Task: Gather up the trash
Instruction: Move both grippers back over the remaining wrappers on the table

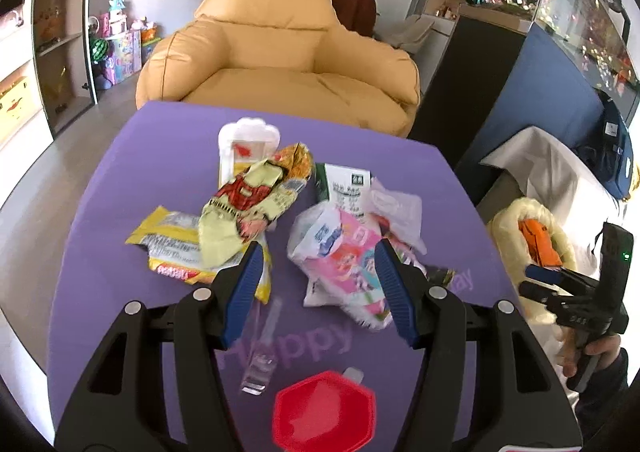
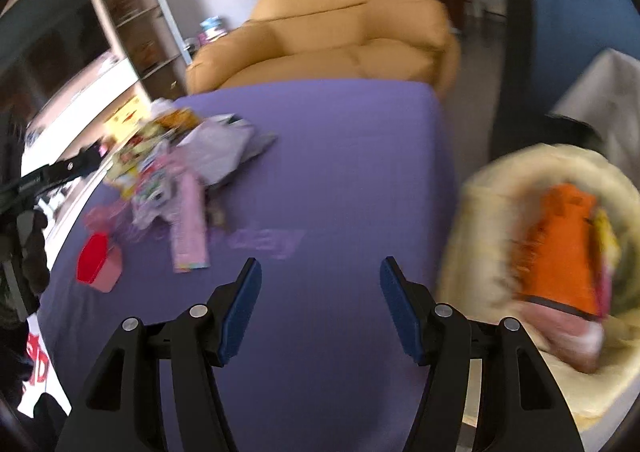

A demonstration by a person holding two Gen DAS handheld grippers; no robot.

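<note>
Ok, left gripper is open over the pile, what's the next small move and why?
Probably ease the left gripper down and slightly right, then close on the crumpled pink wrapper. Its jaws stand open and empty, the wrapper already lies near the right finger, and the lined bin beside the purple table already holds an orange packet. The right gripper is open and empty too.

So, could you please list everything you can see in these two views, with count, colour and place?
table: one, purple, in front of the armchair
wrappers: a pile, count unclear, yellow, pink and white, mid-table
red lid: one, near table edge
clear tube: one, beside the red lid
white card: one, behind the pile
bin: one, pale yellow liner, right of table, orange packet inside
armchair: one, tan, behind table
shelves: left wall, with toys
left gripper: open, above the pile
right gripper: open, over bare table near the bin
</note>
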